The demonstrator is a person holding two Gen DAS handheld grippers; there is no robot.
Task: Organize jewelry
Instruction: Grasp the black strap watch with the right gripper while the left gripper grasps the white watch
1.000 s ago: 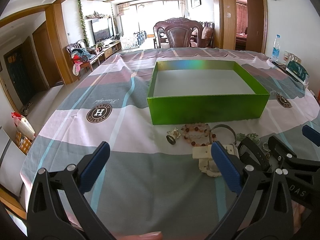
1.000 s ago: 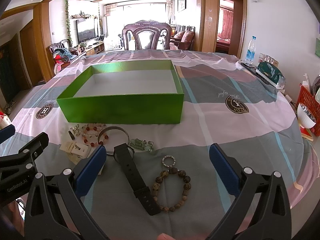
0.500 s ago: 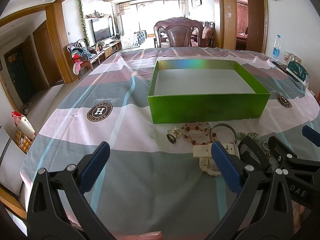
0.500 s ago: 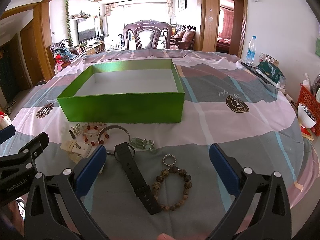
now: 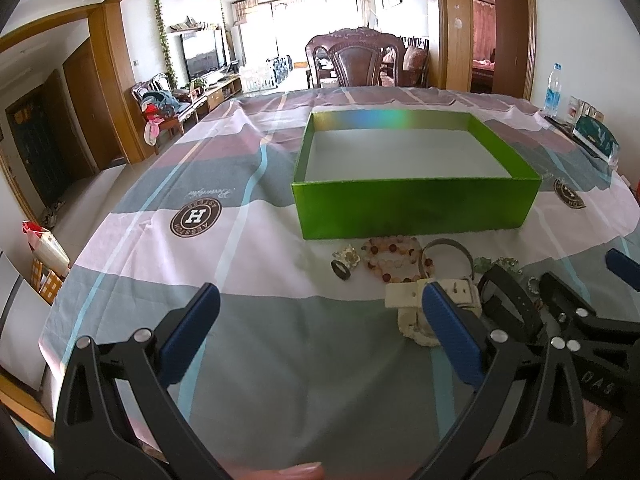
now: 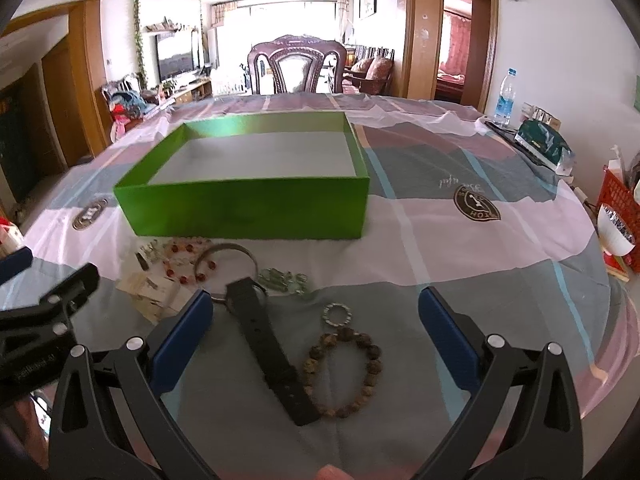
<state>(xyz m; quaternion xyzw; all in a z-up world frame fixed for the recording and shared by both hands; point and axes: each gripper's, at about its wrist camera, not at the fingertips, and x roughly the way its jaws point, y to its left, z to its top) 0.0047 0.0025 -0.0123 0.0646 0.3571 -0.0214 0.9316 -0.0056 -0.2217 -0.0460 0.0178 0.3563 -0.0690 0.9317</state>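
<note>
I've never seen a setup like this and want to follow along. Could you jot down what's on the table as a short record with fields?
setting: dining table under a striped tablecloth
container: open green box, nothing visible inside
jewelry: all lying on the cloth in front of the box
pieces nearest right gripper: black strap, brown bead bracelet, small sparkly ring
other pieces: red and white bead bracelet, metal bangle, cream strap
left gripper: open, holding nothing
right gripper: open, holding nothing
progress: nothing sorted yet
</note>
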